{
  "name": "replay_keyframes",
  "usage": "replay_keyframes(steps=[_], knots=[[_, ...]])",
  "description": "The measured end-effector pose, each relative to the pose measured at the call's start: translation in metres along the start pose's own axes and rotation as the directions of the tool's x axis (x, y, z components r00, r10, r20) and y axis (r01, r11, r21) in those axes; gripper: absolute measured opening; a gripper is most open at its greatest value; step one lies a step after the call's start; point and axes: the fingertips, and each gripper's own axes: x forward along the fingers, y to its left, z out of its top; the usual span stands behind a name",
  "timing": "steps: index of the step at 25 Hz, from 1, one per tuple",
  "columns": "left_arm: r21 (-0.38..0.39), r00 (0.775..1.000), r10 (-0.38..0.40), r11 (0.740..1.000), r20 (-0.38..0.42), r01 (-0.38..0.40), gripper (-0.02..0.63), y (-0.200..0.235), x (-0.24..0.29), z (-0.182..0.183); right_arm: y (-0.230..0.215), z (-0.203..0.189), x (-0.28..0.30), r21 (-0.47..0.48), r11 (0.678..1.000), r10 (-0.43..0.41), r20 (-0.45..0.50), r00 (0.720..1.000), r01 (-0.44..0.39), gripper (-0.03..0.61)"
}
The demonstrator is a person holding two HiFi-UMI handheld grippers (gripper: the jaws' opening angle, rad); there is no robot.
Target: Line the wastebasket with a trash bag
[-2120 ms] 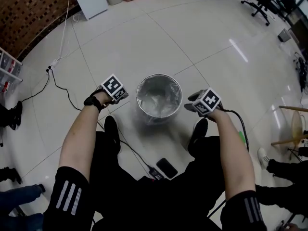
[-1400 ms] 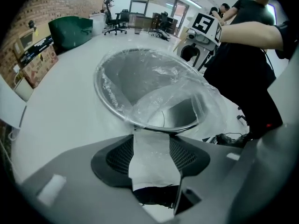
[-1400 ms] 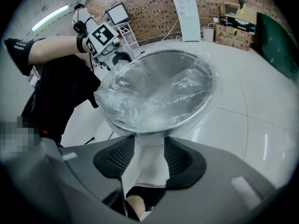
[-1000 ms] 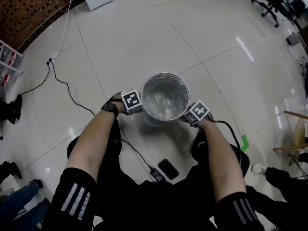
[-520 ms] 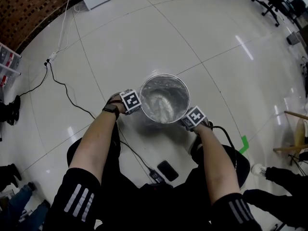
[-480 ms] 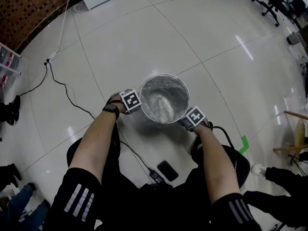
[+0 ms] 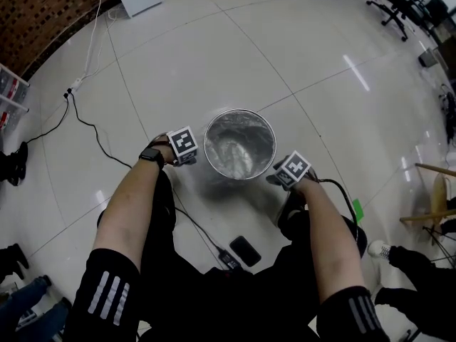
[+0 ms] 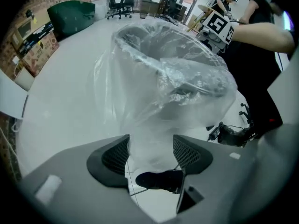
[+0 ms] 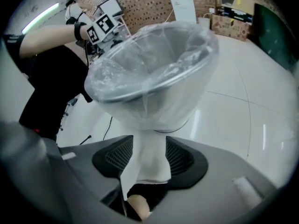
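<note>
A person stands over a round metal wastebasket (image 7: 239, 110) on the glossy white tiled floor (image 7: 214, 55), a handheld claw in each hand. The clear trash bag (image 7: 235, 152) already sits inside the basket, its mouth folded over the rim and its loose skirt hanging down the outer wall. The left gripper (image 7: 187, 155) is at the basket's 9 o'clock, close against the wall and pointing steeply down. Its jaws have just been opening and now stand wide apart; in the left gripper view, slack film hangs down between the two pads, and neither pad presses on it. The right gripper (image 7: 279, 178) is at about 4 o'clock, also aimed steeply down. In the right gripper view, a bunched white fold of the bag drops from under the rim and fills the gap between the pads from edge to edge, so the jaws appear closed on it. A dark wristwatch (image 7: 150, 155) shows on the left wrist. A black cable (image 7: 107, 148) runs across the tiles from 10 o'clock towards the person's feet, where a flat black device (image 7: 246, 248) lies at 6 o'clock. A brick wall (image 7: 43, 13) closes the room at 10 o'clock, and an office chair (image 7: 388, 6) stands well apart at 2 o'clock.
</note>
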Motion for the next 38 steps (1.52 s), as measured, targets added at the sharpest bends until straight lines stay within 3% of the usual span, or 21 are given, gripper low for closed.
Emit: replay_keyframes(steps=[3,5,8,11,16,23,30,34,38], knots=[[0.008,1.000,-0.023,1.000,0.006,0.023,0.289,-0.006,-0.014,-0.010,0.008,-0.003,-0.013,0.108,0.994,-0.016,0.021,1.000,0.014,0.229],[-0.003,0.999,-0.038,0.999,0.033,0.038,0.288,-0.011,-0.027,-0.011,0.020,-0.003,-0.014,0.124,0.992,-0.012,0.023,1.000,0.009,0.229],[-0.020,0.997,-0.053,0.998,0.057,0.054,0.288,-0.018,-0.042,-0.013,0.039,0.010,-0.013,0.194,0.981,0.013,0.086,0.996,-0.029,0.229],[0.011,0.997,-0.059,0.998,0.048,0.059,0.288,-0.030,-0.052,-0.012,0.056,0.016,-0.011,0.251,0.966,0.031,0.119,0.992,-0.060,0.229],[0.035,0.996,-0.030,0.999,0.085,0.027,0.287,-0.037,-0.063,-0.001,0.051,0.031,-0.010,0.296,0.955,-0.086,0.211,0.974,0.021,0.229],[-0.040,0.999,0.020,0.999,0.046,-0.018,0.287,-0.016,-0.032,-0.014,0.034,0.025,0.022,0.322,0.943,-0.141,0.166,0.976,0.081,0.232],[-0.040,0.999,0.049,0.998,0.008,-0.048,0.288,-0.003,-0.011,-0.020,0.034,0.020,0.040,0.290,0.954,-0.116,0.146,0.982,0.070,0.235],[-0.042,0.999,0.037,0.998,0.008,-0.036,0.288,-0.002,-0.016,-0.019,0.039,0.014,0.034,0.171,0.979,-0.124,0.061,0.990,0.112,0.235],[-0.047,0.997,0.047,0.998,0.057,-0.045,0.288,0.000,-0.038,-0.016,0.046,0.011,0.014,0.077,0.986,-0.147,0.011,0.989,0.146,0.235]])
